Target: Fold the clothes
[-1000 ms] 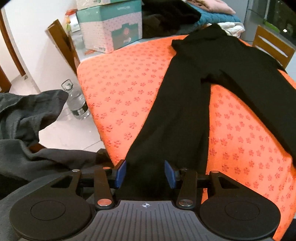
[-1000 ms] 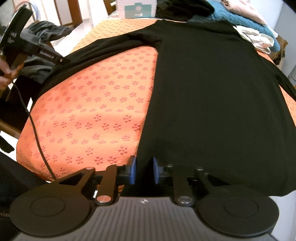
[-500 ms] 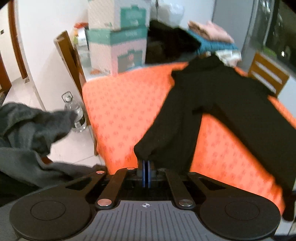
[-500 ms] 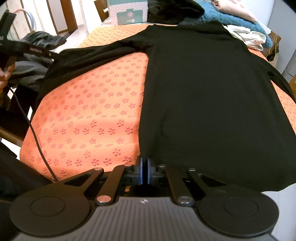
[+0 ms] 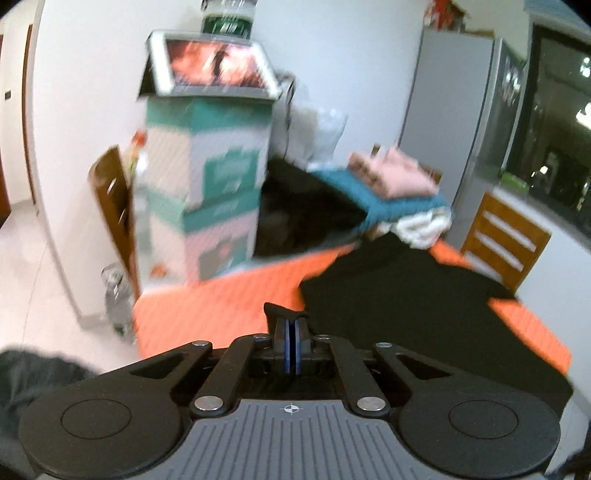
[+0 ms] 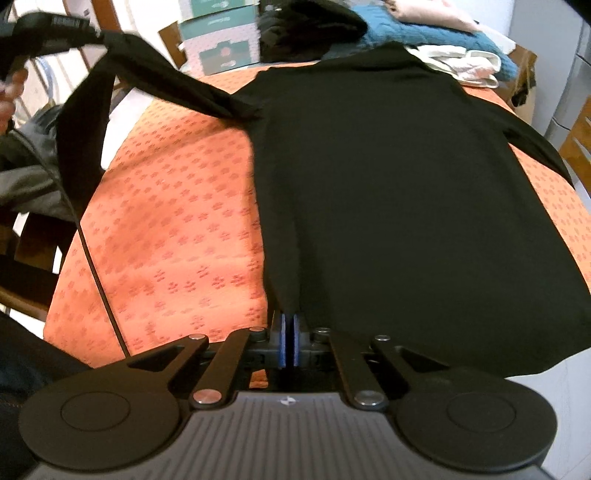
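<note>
A black long-sleeved top (image 6: 406,192) lies spread on the orange flower-patterned table cover (image 6: 177,229). My right gripper (image 6: 289,345) is shut on the top's near left hem corner at the table's front edge. My left gripper (image 5: 290,347) is shut on the cuff of the top's left sleeve (image 5: 282,312). In the right wrist view the left gripper (image 6: 55,27) holds that sleeve (image 6: 177,86) raised off the table at the upper left. The top also shows in the left wrist view (image 5: 406,306).
Stacked teal and pink boxes (image 5: 210,206) and a pile of folded clothes (image 5: 384,192) stand at the table's far end. Wooden chairs (image 5: 506,240) stand to either side. A grey garment (image 6: 29,173) lies on a chair at left. A water bottle (image 5: 116,299) stands on the floor.
Both grippers closed, the left on the sleeve cuff and the right on the hem corner. The left gripper then lifted the sleeve up off the table.
</note>
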